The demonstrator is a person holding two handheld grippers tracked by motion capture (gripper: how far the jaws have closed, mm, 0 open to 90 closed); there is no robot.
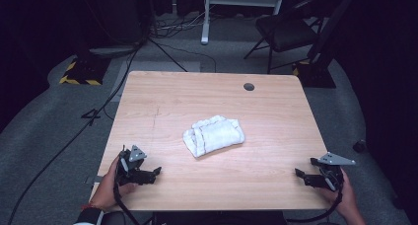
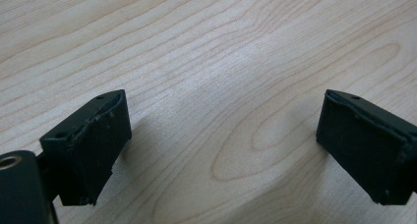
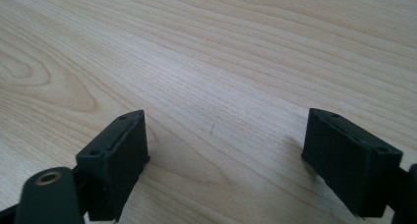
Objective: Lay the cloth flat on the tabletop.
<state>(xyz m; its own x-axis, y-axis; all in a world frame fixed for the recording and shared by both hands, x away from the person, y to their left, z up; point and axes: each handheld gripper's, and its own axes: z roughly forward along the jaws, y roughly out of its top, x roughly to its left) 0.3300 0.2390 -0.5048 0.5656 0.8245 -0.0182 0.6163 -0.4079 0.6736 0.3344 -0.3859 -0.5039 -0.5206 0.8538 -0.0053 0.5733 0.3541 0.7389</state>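
A crumpled white cloth (image 1: 214, 135) lies near the middle of the wooden table (image 1: 212, 96). My left gripper (image 1: 152, 173) rests at the table's near left corner, held by a hand, well apart from the cloth. In the left gripper view its jaws stand wide apart over bare wood; the left gripper (image 2: 223, 145) is open with nothing between the pads. My right gripper (image 1: 301, 174) sits at the near right corner in the other hand. The right gripper view shows the right gripper (image 3: 226, 160) open over bare wood too.
A round cable hole (image 1: 249, 86) sits near the table's far edge. Beyond the table stand a black chair (image 1: 286, 32) and a white frame (image 1: 241, 3) on grey floor, with cables (image 1: 162, 47) trailing to the left.
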